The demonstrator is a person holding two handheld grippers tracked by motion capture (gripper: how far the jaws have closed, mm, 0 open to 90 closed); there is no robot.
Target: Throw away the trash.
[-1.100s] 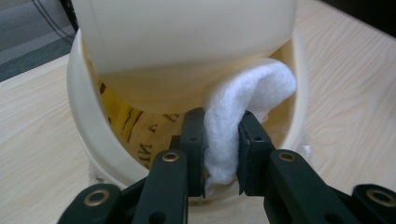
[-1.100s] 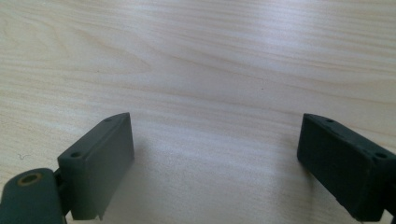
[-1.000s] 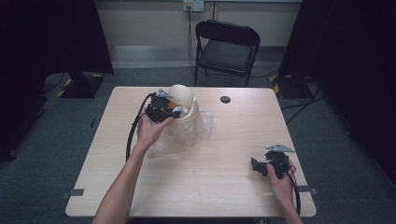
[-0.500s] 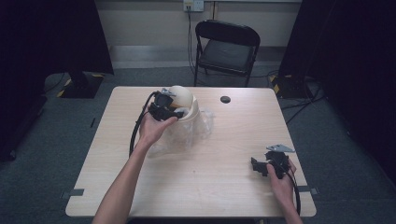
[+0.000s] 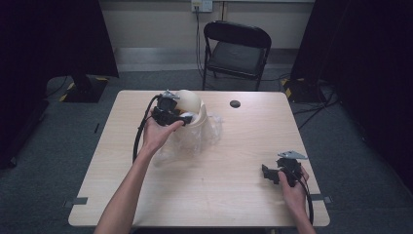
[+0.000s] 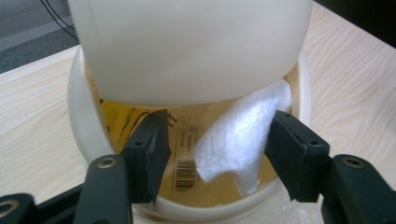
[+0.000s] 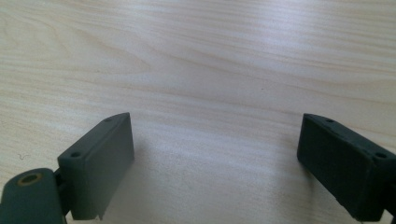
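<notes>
White tissue [image 6: 238,135] hangs in the swing-lid bin [image 6: 84,121], seemingly free between the just-opened left gripper [image 6: 217,149] jaws. Right gripper [image 7: 215,158] spread wide over bare table [image 7: 210,60].

The table [image 5: 214,190] has a pale wood-grain top with a smooth, faintly sheened finish, its streaks plain in the right gripper view. The small bin [image 6: 84,126] is cream plastic, smooth and softly glossy, and its domed lid [image 6: 187,46] is the same material with a satin look. Inside lies a white tissue [image 6: 238,135], soft, fibrous and matt, over a yellowish glossy wrapper [image 6: 184,161] with a printed barcode. Beside the bin a clear plastic bag [image 5: 195,139] looks thin, crinkled and shiny. The left gripper [image 6: 215,154] and right gripper [image 7: 215,163] are matt black plastic with small brass-coloured metal fittings. The chair [image 5: 236,48] looks black, with a dull seat.
</notes>
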